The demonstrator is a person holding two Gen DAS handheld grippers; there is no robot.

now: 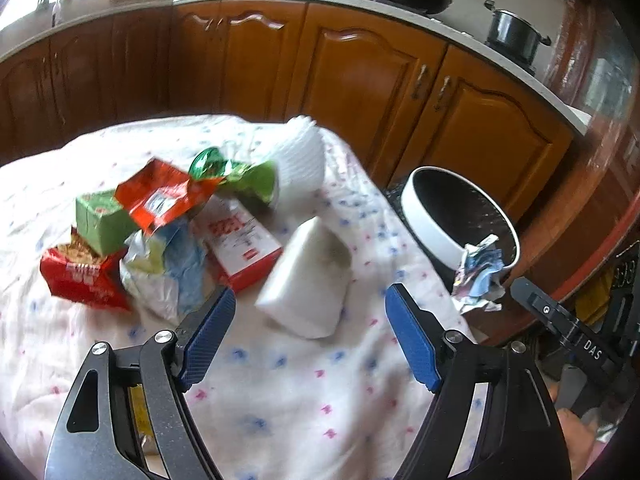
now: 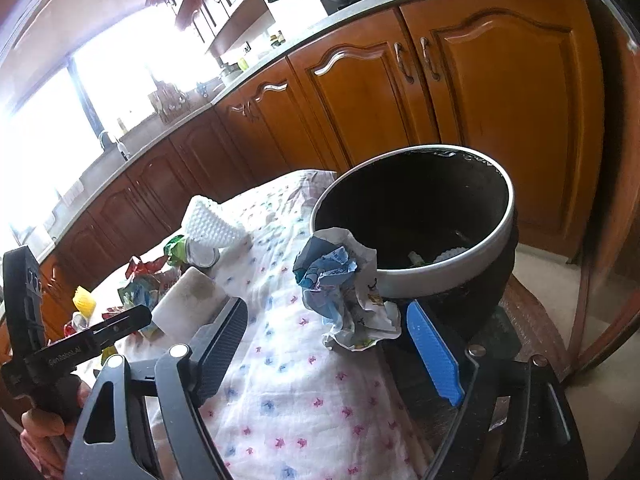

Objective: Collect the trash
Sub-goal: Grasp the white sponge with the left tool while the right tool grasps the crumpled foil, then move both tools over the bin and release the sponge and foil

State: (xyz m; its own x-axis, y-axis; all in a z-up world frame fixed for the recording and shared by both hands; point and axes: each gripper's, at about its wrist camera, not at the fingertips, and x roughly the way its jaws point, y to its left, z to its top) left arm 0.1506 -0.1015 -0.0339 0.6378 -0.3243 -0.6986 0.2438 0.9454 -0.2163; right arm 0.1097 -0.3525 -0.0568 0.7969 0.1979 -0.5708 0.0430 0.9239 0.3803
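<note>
Taking the white-rimmed trash bin [image 2: 448, 276] at the table's edge as the landmark, the litter farthest to its left is a heap of wrappers: a red snack bag [image 1: 82, 276], a green carton [image 1: 104, 220], an orange-red foil packet [image 1: 160, 200], a pale plastic bag [image 1: 164, 268], a red-and-white box [image 1: 240, 244] and a green foil wrapper [image 1: 228, 172]. Behind these, nearer the bin, lies a white foam net sleeve [image 1: 300, 160], and in front a white block [image 1: 308, 280], perhaps foam, scuffed grey on top. The left gripper [image 1: 308, 328] hovers above the flowered cloth [image 1: 280, 400] with its blue pads spread wide and nothing between them; the block sits just ahead of the gap, slightly toward the left pad. The next pick here is probably that block: the jaws should drop level, straddle its shorter faces, and close on its middle so it does not pivot out. Closest to the bin, touching its rim, is a crumpled blue-and-white paper wrapper [image 2: 344, 292]. The right gripper [image 2: 328, 344] is also wide and empty, with the wrapper lying just beyond its fingertips and nearer the blue right pad. A light crumple like this may skid, so the pads should reach past its centre before squeezing, then lift clear over the rim. The bin already holds a few pieces at the bottom.
</note>
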